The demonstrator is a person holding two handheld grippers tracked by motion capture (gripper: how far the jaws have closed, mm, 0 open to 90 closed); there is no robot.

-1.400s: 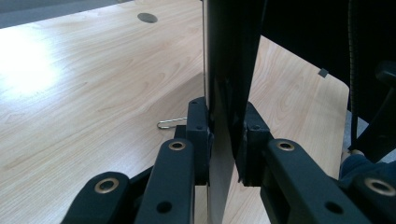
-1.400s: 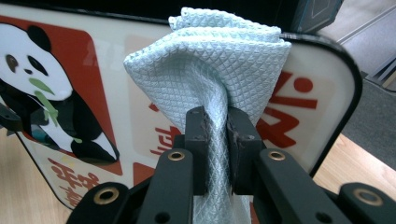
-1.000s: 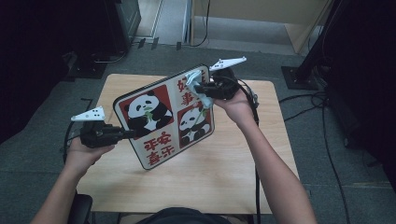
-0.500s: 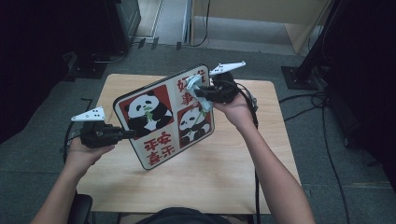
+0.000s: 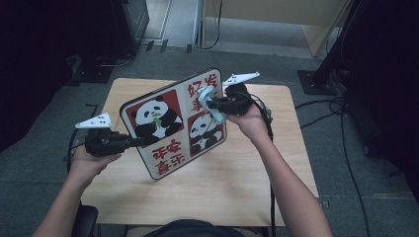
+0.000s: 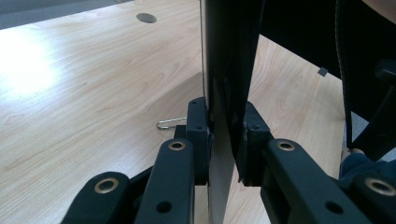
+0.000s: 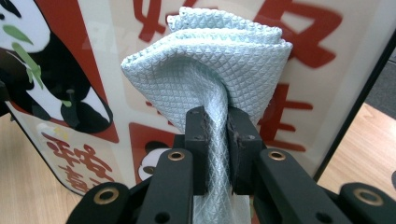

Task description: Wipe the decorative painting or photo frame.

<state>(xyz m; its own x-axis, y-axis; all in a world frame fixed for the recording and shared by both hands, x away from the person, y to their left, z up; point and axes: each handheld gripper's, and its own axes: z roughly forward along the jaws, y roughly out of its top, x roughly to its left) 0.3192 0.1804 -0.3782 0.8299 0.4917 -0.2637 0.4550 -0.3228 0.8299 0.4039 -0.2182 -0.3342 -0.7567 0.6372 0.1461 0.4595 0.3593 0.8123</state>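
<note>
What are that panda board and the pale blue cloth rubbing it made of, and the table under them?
The board looks like glossy printed plastic or coated panel: its face shows a sheen. The cloth seems microfibre, going by its fine waffle weave. The table looks like light wood or wood-look laminate, with visible grain.

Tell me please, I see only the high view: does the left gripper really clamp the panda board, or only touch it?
Observer: It clamps. In the left gripper view the left gripper has one jaw on each face of the panda board, at its edge.
Operator: Is something on the table under the board?
Observer: Yes, a small metal clip lies on the table.
Operator: And the right gripper?
Observer: The right gripper is shut on a folded light blue cloth, in front of the board's printed face.
</note>
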